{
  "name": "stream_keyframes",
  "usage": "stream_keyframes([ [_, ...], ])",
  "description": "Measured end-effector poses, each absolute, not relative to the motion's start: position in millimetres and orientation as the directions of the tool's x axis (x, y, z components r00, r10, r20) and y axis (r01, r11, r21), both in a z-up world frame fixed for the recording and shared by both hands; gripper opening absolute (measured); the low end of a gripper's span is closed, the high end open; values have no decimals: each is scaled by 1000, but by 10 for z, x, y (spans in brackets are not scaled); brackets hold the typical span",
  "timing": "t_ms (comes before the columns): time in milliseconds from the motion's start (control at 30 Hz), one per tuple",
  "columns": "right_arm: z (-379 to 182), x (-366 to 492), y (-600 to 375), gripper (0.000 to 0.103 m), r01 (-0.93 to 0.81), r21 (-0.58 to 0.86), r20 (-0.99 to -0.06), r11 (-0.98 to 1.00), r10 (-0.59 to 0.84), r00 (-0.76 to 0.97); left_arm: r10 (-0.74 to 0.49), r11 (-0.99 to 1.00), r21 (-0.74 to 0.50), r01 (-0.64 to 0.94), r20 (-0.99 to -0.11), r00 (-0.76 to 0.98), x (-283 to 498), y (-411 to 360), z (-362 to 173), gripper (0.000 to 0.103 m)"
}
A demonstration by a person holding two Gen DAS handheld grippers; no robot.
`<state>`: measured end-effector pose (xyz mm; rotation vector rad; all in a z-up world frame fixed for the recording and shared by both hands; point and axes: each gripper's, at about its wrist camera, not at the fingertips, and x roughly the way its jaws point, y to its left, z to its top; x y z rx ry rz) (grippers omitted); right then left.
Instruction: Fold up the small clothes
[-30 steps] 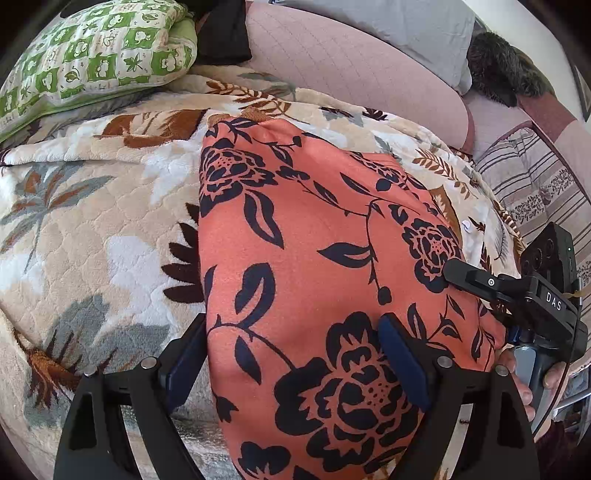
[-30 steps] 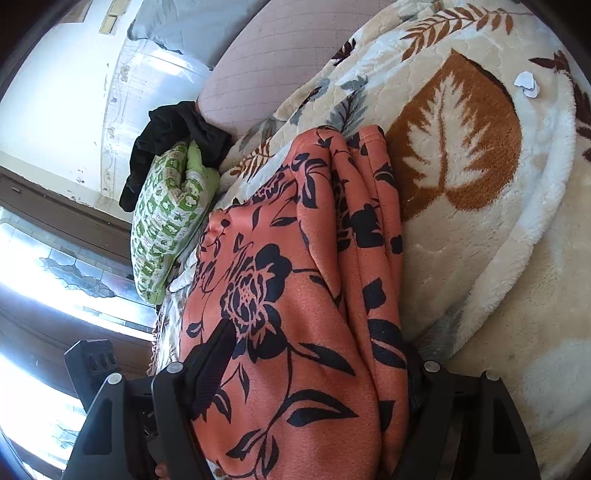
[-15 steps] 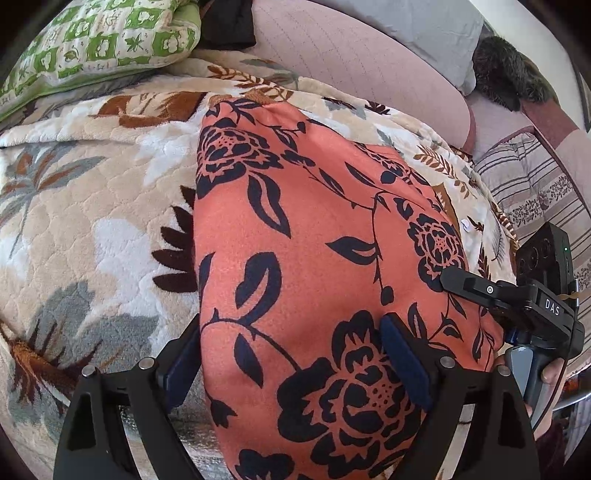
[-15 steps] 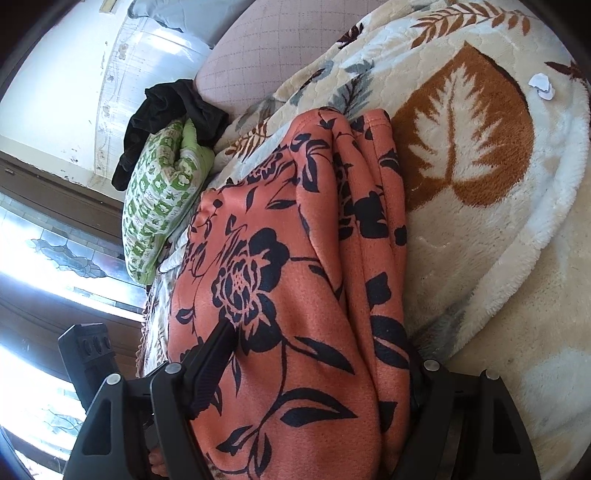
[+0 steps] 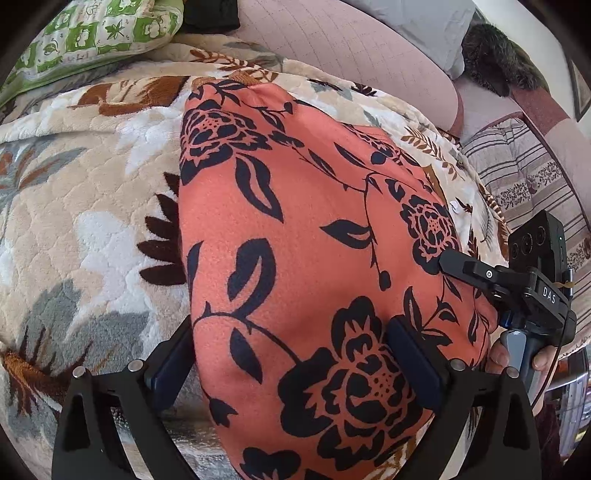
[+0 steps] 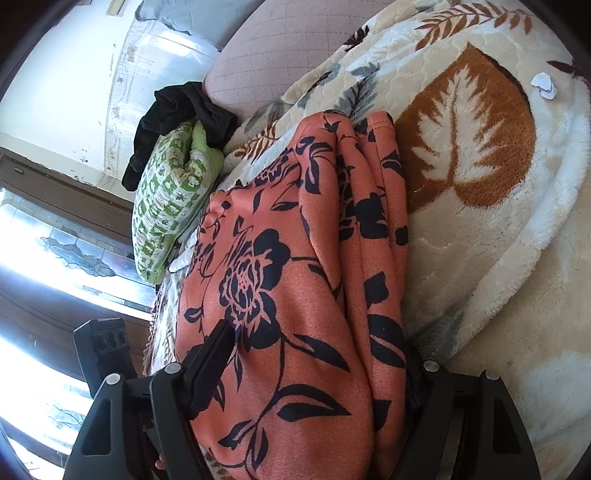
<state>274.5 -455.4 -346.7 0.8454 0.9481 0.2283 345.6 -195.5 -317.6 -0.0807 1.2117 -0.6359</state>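
We see a plush cream blanket (image 5: pixel 110 206) with brown and grey leaves covering the bed. Directly on it, between both pairs of fingers, lies the folded garment (image 5: pixel 295 258), orange with dark flowers. Beyond the fingertips, a green patterned cushion (image 5: pixel 92 33) rests at the blanket's far edge. Right of the right fingers a small white scrap (image 6: pixel 543 85) sits on the pile.
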Motion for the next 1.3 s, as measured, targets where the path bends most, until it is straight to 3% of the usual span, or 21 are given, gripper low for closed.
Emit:
stream_keyframes([
  [67, -3452, 2730, -4545, 72, 186, 710, -633, 679, 500, 591, -498, 823, -393, 410, -846, 189, 3472, -1960, -3179, 99],
  [200, -3427, 2712, -4496, 52, 200, 683, -655, 703, 468, 593, -502, 828, -400, 394, -841, 202, 3467, -1941, -3160, 99],
  [467, -3218, 2698, -4273, 42, 181, 574, -691, 798, 355, 630, -487, 837, -342, 427, -822, 296, 3405, -1962, -3015, 52],
  [567, -3114, 2695, -4188, 40, 175, 531, -697, 829, 310, 646, -470, 842, -305, 445, -819, 329, 3362, -1955, -2949, 44],
  [900, -2717, 2606, -3864, 40, 121, 442, -673, 889, 239, 700, -425, 864, -219, 453, -799, 425, 3195, -1814, -2606, 41],
  [1300, -2339, 2428, -3153, 40, 8, 444, -596, 896, 289, 750, -327, 909, -89, 407, -758, 564, 2754, -1163, -2203, 41],
])
